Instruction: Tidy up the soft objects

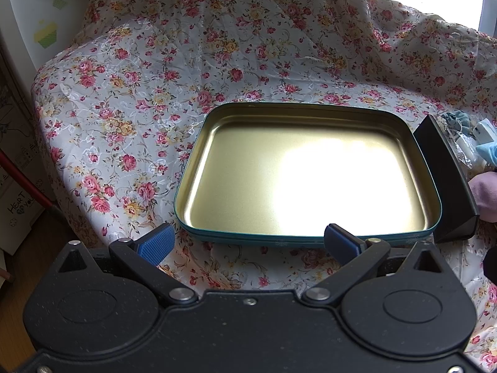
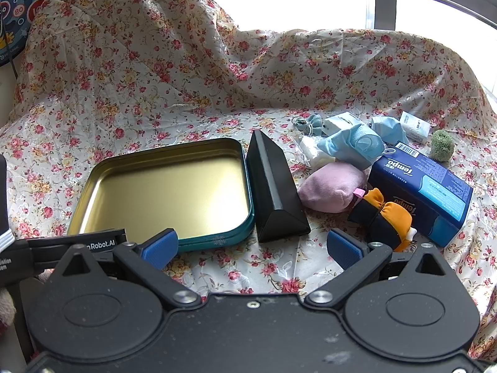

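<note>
A: Floral cloth (image 2: 155,71) covers the whole work surface. Tin tray (image 2: 93,186) sits left, bare inside, likely the drop zone.

B: Soft stuff?

A: All right of the black wedge case (image 2: 276,192): pink plush (image 2: 329,191), orange-black plush (image 2: 382,214), blue masks (image 2: 357,146), tissue pack (image 2: 425,189) behind.

B: Grippers?

A: Left gripper (image 1: 248,245) wide, holding nothing, hovering at tray's near rim. Right gripper (image 2: 253,248) wide, holding nothing, near the orange-black plush. 0 items sorted yet, I'd say.
</note>
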`<state>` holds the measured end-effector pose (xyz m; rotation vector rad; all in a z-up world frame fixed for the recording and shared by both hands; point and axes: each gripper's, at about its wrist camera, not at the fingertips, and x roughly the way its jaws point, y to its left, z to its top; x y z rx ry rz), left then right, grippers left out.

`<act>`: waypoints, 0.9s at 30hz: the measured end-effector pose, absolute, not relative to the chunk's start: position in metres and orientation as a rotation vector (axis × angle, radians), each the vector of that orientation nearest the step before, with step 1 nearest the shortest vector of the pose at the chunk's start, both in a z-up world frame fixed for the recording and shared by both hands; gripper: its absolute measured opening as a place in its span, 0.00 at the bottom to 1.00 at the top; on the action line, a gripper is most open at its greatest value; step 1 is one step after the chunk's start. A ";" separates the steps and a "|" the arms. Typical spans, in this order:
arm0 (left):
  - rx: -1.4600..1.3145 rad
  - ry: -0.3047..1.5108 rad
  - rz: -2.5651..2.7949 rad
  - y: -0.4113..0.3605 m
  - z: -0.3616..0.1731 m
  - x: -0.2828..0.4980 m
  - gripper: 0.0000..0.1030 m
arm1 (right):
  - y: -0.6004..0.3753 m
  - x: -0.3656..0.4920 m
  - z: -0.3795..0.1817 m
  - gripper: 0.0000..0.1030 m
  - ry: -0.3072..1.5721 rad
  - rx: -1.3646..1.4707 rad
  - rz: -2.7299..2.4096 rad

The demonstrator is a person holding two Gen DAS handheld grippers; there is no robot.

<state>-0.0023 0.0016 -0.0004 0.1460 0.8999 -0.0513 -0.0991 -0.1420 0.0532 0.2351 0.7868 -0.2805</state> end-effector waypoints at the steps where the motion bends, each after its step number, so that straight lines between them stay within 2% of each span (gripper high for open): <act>1: 0.146 0.900 -0.051 0.002 0.000 -0.002 0.96 | -0.143 -0.099 0.054 0.99 0.787 0.235 -0.280; 27: 0.170 0.863 -0.082 -0.010 0.005 -0.005 0.95 | -0.155 -0.106 0.057 0.99 0.769 0.244 -0.318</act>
